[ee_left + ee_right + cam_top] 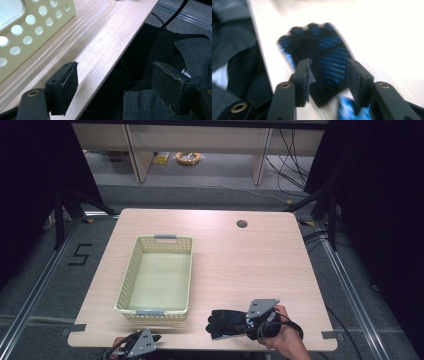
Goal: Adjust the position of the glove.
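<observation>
A black glove with blue stripes [224,322] lies flat near the front edge of the wooden table [240,265], fingers pointing left. My right gripper [240,325] sits over its cuff end. In the right gripper view, the glove [322,47] stretches away between and beneath the jaws of the right gripper [328,75], which stand apart and open without pressing on it. A cream perforated basket [155,239] with grey handles stands empty at the table's left. My left gripper [155,339] rests at the front edge below the basket; the left gripper [115,82] is open with nothing between its pads.
The basket wall [37,22] is close on the left of the left gripper view. The person's dark clothing [175,50] lies below the table's front edge. A round cable hole [242,224] sits at the table's back right.
</observation>
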